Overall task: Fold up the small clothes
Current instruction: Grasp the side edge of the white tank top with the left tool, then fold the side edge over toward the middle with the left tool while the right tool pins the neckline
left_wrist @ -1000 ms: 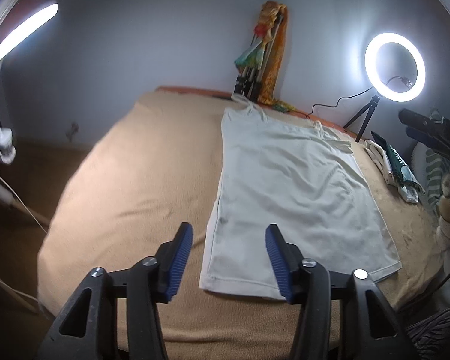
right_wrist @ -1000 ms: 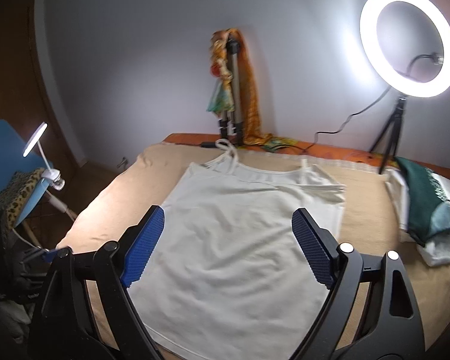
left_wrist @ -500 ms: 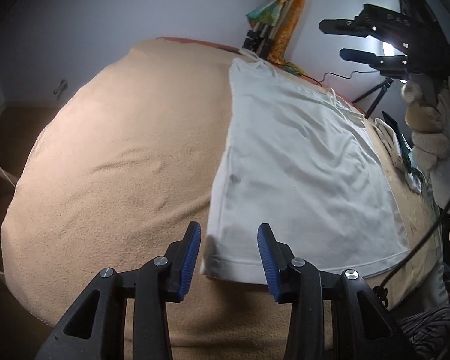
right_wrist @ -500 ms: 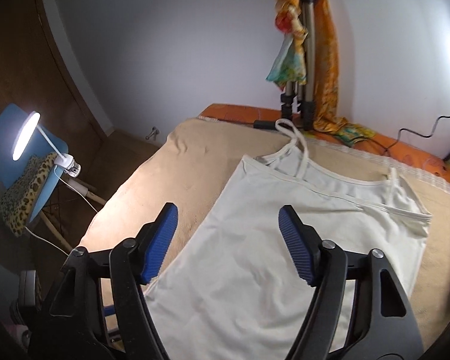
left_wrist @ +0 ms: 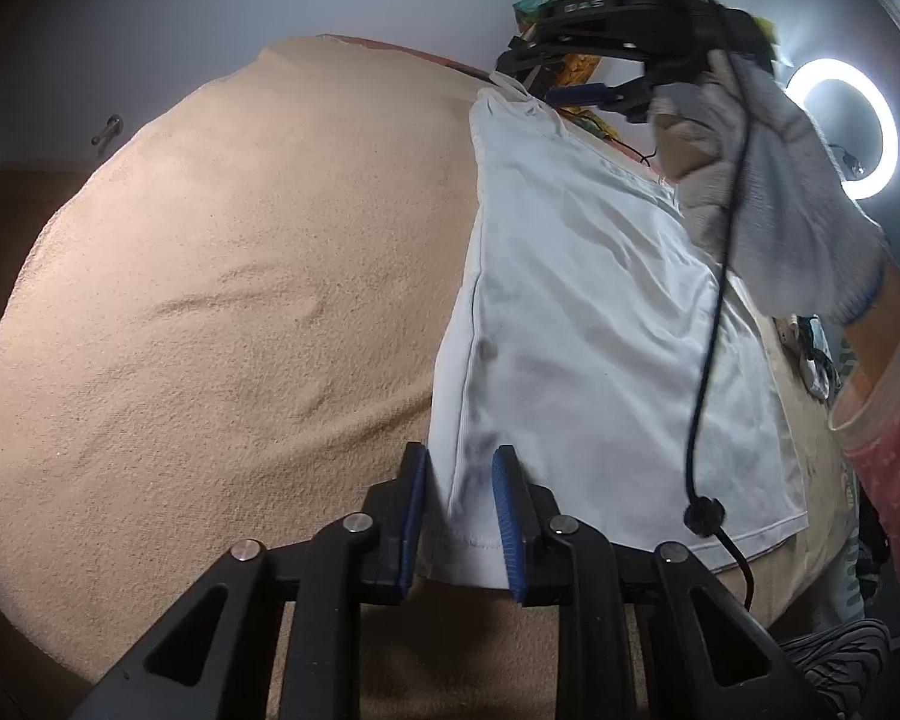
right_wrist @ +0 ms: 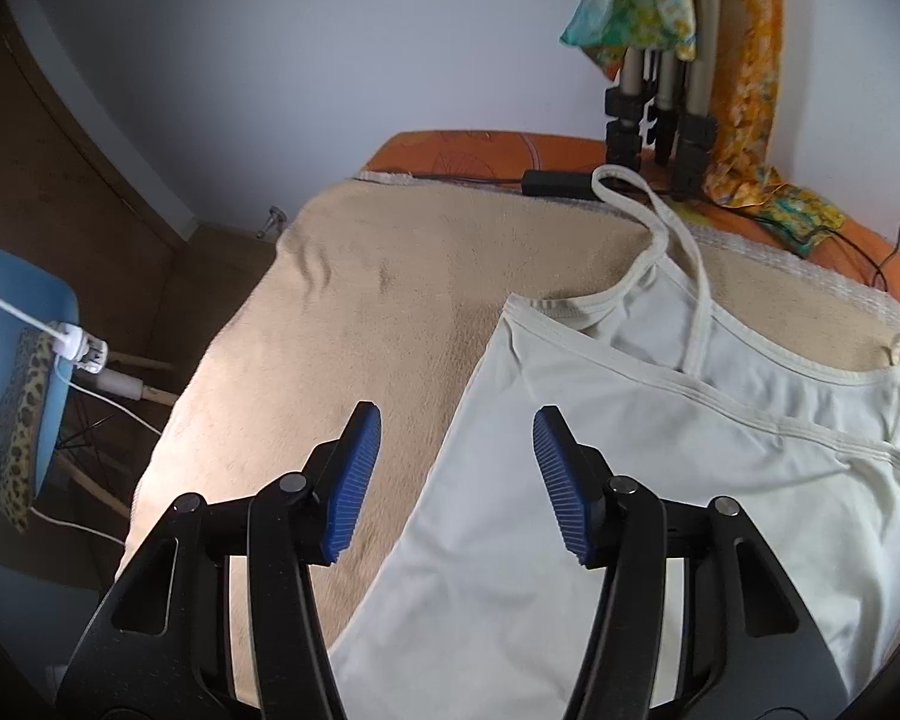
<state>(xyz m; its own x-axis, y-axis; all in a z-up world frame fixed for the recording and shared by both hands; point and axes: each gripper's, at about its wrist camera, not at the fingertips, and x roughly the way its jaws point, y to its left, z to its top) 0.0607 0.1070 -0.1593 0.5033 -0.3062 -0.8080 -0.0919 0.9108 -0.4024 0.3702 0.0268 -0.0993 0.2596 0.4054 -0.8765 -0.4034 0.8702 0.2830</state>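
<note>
A white strappy camisole (left_wrist: 594, 324) lies flat on a tan blanket (left_wrist: 240, 276). My left gripper (left_wrist: 459, 498) is at the top's near left hem corner, its blue pads on either side of the fabric with a narrow gap left between them. My right gripper (right_wrist: 457, 468) is open above the left side edge near the top's strap end (right_wrist: 660, 408), not touching it. It also shows in the left wrist view (left_wrist: 576, 75), held by a gloved hand (left_wrist: 750, 192) over the far strap corner.
A tripod draped with orange and teal cloth (right_wrist: 690, 60) stands at the bed's far edge. A lit ring light (left_wrist: 840, 126) is at the right. A blue chair with a clip lamp (right_wrist: 24, 384) stands left of the bed. A black cable (left_wrist: 714, 360) hangs from the right gripper.
My left gripper moved down onto the hem corner and narrowed its jaws around it. My right gripper moved forward and left toward the strap corner and narrowed slightly.
</note>
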